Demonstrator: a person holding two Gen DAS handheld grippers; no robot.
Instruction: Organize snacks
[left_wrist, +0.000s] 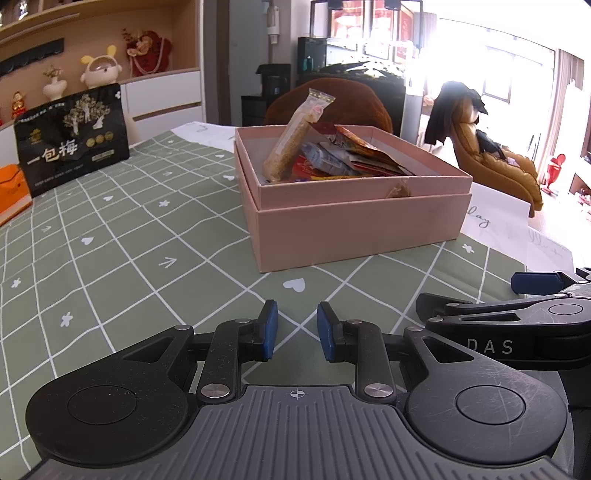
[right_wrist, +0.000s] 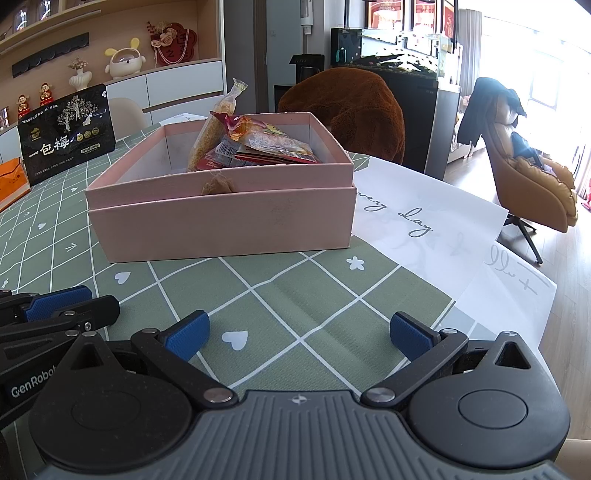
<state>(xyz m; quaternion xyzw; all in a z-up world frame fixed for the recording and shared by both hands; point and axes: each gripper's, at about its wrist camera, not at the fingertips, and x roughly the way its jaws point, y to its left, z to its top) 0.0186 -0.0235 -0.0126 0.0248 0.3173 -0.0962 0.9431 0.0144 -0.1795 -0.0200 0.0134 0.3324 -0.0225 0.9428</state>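
Left gripper (left_wrist: 295, 330): jaws parted by a narrow gap, nothing between them, low over the tabletop (left_wrist: 122, 236). Blue pads (left_wrist: 268, 332) face each other.

Right gripper (right_wrist: 299, 338): jaws spread wide, empty, also low over the tabletop. It sits just right of the left gripper; each shows at the edge of the other's view.

Pink box (left_wrist: 354, 214), lid off and nested under it, stands on the green checked cloth ahead of both pairs of jaws, ahead and slightly right of the left pair, ahead and slightly left of the right pair. Well apart from either.

Snacks (left_wrist: 343, 158) lie piled inside the box, toward its far side. One long clear packet (left_wrist: 295, 136) of golden grain leans upright out of the pile, its top above the rim. Red and orange wrappers beside it; print too small to read.

Black bag (left_wrist: 74, 140) with white characters stands upright far ahead-left of the jaws, near the tabletop's far edge. Orange item (left_wrist: 11, 188) just left of it, partly cut off.

White paper (right_wrist: 424, 221) with cursive script lies right of the box, touching or under its corner; cannot tell which.
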